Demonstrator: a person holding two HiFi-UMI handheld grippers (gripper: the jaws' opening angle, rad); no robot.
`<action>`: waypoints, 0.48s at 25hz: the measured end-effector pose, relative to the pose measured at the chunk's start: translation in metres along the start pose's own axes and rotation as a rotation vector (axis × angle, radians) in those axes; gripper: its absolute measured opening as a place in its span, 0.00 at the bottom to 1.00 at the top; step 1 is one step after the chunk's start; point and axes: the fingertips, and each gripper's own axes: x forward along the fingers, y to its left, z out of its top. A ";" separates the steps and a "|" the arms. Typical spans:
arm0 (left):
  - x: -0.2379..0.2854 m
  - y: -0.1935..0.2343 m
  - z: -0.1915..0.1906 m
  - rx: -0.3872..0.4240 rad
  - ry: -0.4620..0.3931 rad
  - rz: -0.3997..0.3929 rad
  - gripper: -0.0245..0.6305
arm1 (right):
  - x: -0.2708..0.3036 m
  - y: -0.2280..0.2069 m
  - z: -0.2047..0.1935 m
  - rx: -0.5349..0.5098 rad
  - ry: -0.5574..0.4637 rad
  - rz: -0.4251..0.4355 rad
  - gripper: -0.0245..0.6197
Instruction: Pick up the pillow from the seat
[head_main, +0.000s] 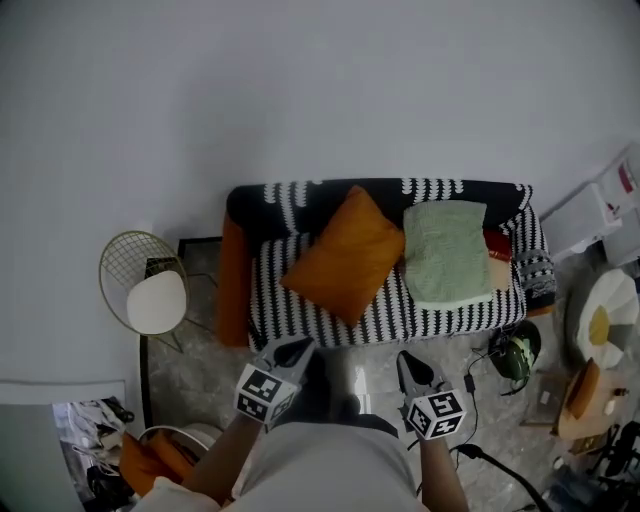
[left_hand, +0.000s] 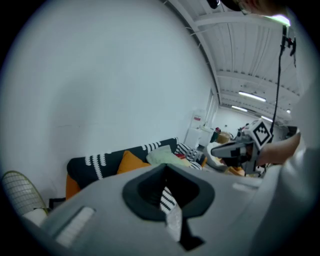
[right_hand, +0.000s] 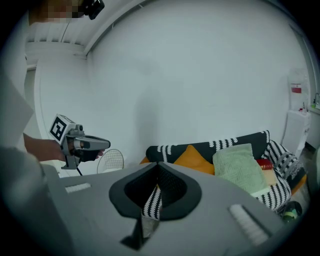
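A black-and-white striped sofa (head_main: 400, 318) stands against the white wall. On its seat an orange pillow (head_main: 345, 255) leans on one corner, and a pale green knitted pillow (head_main: 446, 250) rests to its right. Both grippers hover over the floor in front of the sofa, short of its front edge. My left gripper (head_main: 296, 346) is shut and holds nothing; it points toward the orange pillow (left_hand: 131, 161). My right gripper (head_main: 406, 358) is also shut and holds nothing, below the green pillow (right_hand: 239, 167). Each gripper view shows the other gripper at its side.
A gold wire chair (head_main: 150, 290) with a white seat stands left of the sofa. A green and black helmet (head_main: 515, 352) and a cable (head_main: 470, 385) lie on the floor at the right. A round table (head_main: 605, 320) and a white cabinet (head_main: 600, 210) stand further right.
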 end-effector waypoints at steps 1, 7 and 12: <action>0.003 0.008 0.001 0.007 0.002 -0.007 0.04 | 0.007 0.001 0.003 -0.002 0.001 -0.005 0.04; 0.013 0.052 0.011 0.026 0.001 -0.052 0.04 | 0.047 0.012 0.020 -0.011 0.010 -0.044 0.04; 0.012 0.082 0.010 0.041 0.001 -0.083 0.04 | 0.069 0.026 0.030 -0.014 0.008 -0.076 0.04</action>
